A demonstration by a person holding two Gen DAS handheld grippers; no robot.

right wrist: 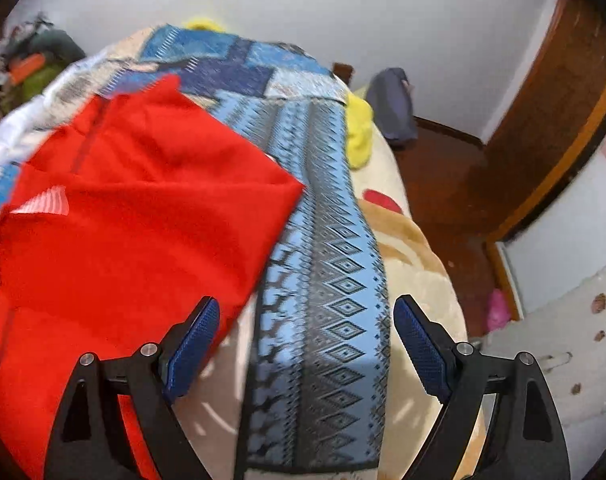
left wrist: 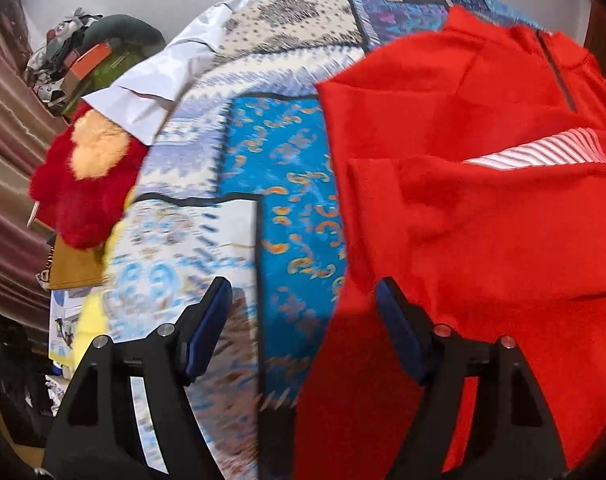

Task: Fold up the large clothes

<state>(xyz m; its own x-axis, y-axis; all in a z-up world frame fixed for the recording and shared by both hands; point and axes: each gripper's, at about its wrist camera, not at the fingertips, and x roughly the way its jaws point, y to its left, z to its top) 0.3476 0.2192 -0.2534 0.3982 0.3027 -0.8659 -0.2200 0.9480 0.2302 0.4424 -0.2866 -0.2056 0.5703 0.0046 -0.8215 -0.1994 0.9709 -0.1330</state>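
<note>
Left gripper (left wrist: 303, 312): jaws spread wide with nothing between them; it hovers over the bed at the left border of the red top, whose edge passes in front of its right finger
Right gripper (right wrist: 307, 328): jaws equally wide apart and empty, over the patterned cloth just beside the garment's right border; its left finger sits at the very edge of the red fabric
Red top (left wrist: 483, 208): lies on the patterned blue bedspread (left wrist: 287, 184), collar and short zip (left wrist: 557, 70) at the far end, a white striped panel (left wrist: 543, 148) on the chest
Done so far: on the left side a sleeve or side flap appears already laid over the body, ending just below the striped panel; on the right the outline (right wrist: 143, 208) runs as a straight diagonal to a corner, which suggests that side is turned in too, though blur leaves this uncertain
Left to do: the garment is long toward the near end, so I judge the lengthwise fold, hem up to collar, is not yet made
Stage: roughly midway, between grips
Surroundings: a red plush toy (left wrist: 87, 184) and a white sheet (left wrist: 159, 84) lie at the bed's left, well apart from the work
</note>
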